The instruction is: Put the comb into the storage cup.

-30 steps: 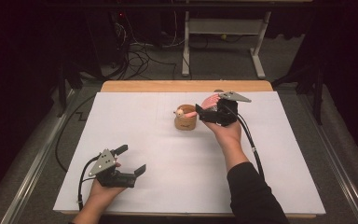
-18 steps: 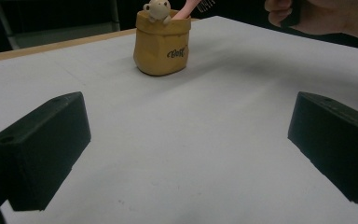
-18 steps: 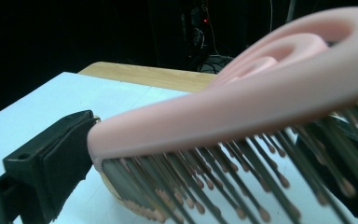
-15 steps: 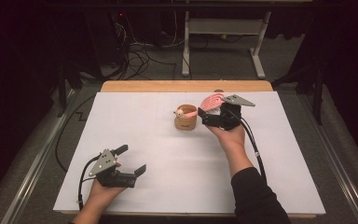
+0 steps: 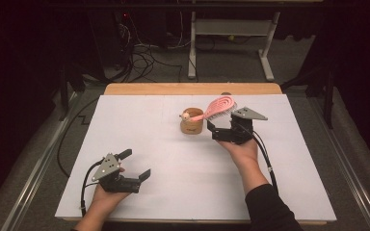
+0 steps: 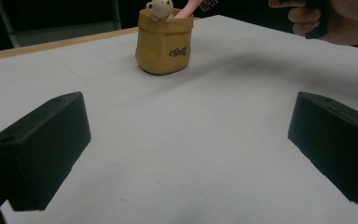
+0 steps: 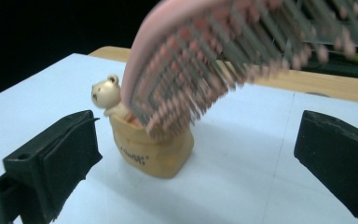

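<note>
Hairbrush (image 5: pixel 219 107), pink, leaning with its handle end inside the tan holder (image 5: pixel 191 126) and its bristled head raised up and to the right, over the right tool (image 5: pixel 214 130). The holder, a small sack-shaped cup with a bear figure (image 5: pixel 186 115) on its rim, stands on the white surface (image 5: pixel 173 163) toward the far middle. The right tool sits just right of the holder, its jaws spread wide and gripping nothing; in the right gripper view the brush head (image 7: pixel 205 60) hangs blurred above and between the jaws, with the holder (image 7: pixel 151 149) beyond them. The left tool (image 5: pixel 137 166) rests at the near left, well apart from the holder, likewise released with jaws wide; its view shows the holder (image 6: pixel 164 42) far ahead.

Compared with one second earlier: the brush head then lay close against the right tool; now it stands clear above it, and the right tool has drawn slightly nearer and rightward. The left tool has not moved.
</note>
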### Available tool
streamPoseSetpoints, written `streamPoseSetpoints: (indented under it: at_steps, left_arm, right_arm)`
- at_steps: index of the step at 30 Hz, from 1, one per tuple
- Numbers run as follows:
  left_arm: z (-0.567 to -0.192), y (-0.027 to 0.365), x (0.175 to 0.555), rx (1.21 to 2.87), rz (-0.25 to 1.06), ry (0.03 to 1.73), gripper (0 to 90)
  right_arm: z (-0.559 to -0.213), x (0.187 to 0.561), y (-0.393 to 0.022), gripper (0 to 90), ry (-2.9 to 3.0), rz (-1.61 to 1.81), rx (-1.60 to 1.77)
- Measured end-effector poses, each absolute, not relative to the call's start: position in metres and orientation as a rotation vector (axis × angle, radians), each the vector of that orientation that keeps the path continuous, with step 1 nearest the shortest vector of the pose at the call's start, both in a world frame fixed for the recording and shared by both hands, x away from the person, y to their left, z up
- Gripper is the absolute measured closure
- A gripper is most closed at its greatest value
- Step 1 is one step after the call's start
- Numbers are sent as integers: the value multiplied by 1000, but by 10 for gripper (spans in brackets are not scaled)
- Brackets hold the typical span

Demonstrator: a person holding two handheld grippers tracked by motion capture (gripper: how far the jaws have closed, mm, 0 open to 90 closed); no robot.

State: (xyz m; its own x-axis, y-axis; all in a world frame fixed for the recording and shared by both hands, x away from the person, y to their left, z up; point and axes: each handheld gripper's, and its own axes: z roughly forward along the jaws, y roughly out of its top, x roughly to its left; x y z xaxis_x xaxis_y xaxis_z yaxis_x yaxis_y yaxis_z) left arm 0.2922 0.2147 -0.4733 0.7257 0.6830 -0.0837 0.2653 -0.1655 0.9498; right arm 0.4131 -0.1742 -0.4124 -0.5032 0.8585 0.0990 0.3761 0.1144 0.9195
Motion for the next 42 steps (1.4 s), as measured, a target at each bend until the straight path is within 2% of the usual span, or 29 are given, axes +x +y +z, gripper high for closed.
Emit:
streamPoseSetpoints:
  at_steps: [16, 29, 42]
  left_arm:
    - [-474, 218, 294, 1748, 427, 779, 0]
    - [-473, 222, 295, 1747, 436, 791, 0]
    - [-475, 222, 294, 1750, 417, 798, 0]
  right_arm:
    - [-453, 367, -196, 4, 1980, 1350, 1169]
    - [-461, 311, -237, 4, 1914, 1382, 1135]
    - [-460, 273, -282, 4, 1785, 1440, 1151]
